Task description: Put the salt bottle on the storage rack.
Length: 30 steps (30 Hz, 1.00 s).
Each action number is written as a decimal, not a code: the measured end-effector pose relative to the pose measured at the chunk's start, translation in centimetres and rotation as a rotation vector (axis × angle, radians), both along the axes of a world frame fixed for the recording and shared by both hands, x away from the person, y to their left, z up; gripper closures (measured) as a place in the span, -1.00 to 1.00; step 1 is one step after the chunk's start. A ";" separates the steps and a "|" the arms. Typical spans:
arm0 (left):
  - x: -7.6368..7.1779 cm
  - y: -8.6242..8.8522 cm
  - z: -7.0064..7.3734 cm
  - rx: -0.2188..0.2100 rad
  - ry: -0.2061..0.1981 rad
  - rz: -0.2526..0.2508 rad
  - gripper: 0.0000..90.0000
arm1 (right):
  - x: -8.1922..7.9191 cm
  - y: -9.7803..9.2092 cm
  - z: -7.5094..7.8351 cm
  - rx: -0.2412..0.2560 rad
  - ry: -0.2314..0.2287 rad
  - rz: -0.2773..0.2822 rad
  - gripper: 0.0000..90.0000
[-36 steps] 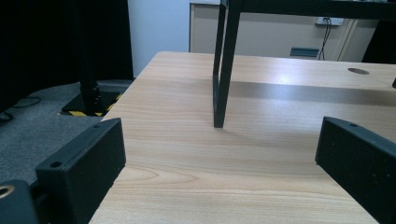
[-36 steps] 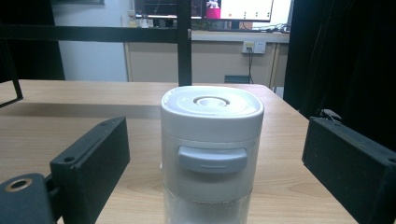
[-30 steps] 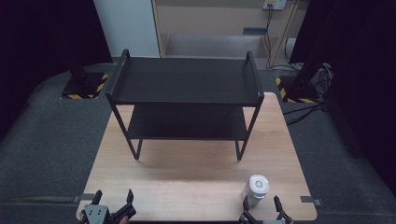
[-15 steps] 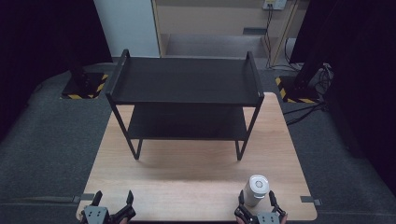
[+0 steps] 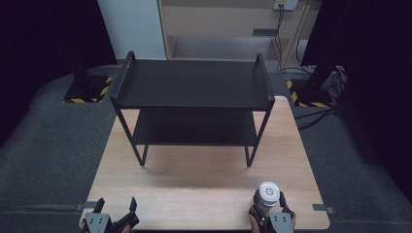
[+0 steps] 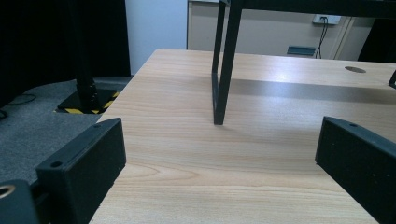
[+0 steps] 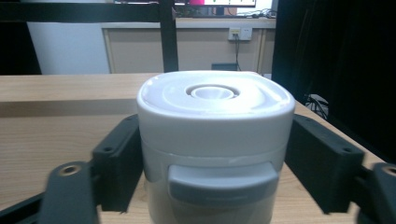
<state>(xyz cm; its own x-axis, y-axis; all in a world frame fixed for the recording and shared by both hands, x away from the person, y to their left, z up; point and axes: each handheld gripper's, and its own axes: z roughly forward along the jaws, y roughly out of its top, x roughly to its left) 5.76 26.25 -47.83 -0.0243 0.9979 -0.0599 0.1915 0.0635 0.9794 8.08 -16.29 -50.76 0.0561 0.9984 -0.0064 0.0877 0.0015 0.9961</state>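
Observation:
A white canister (image 5: 267, 193) with a round lid and a grey front tab stands upright near the front right of the wooden table (image 5: 194, 189). My right gripper (image 5: 268, 207) has come in from the front edge and is shut on it. In the right gripper view both black jaws press the sides of the canister (image 7: 215, 140) just under its lid. My left gripper (image 5: 115, 208) sits at the front left edge, open. In the left gripper view nothing lies between its jaws, only bare table (image 6: 219, 154).
A black two-tier metal shelf rack (image 5: 194, 82) stands on the far half of the table, both tiers bare. One of its front legs (image 6: 219, 100) rises ahead of the left gripper. Dark floor mats and stand bases with yellow-black stripes (image 5: 87, 92) flank the table.
My right gripper has moved forward from the table's front edge, and its jaws have closed around the white canister. The left gripper has stayed put and open.

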 end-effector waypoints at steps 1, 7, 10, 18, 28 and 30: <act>0.0 0.0 0.0 0.002 0.001 -0.001 -0.99 | 0.0 0.1 0.1 -0.006 0.002 0.005 -0.30; 0.1 -0.1 0.0 0.004 0.001 -0.001 -0.98 | 0.0 -0.1 0.2 0.002 0.007 0.008 -0.30; 0.2 -0.1 0.1 0.004 0.001 -0.001 -0.98 | 0.0 -0.1 0.2 0.004 0.008 0.011 -0.29; 0.1 -0.2 0.1 0.002 -0.006 -0.006 -0.98 | -0.2 -0.9 2.1 0.007 0.027 0.094 -0.29; 0.1 -0.3 0.0 -0.005 -0.007 -0.035 -0.98 | 0.5 0.1 7.5 0.011 -0.014 0.245 -0.29; 0.1 -0.4 0.0 -0.003 -0.009 -0.043 -0.98 | 1.0 0.3 8.6 0.021 -0.025 0.280 -0.29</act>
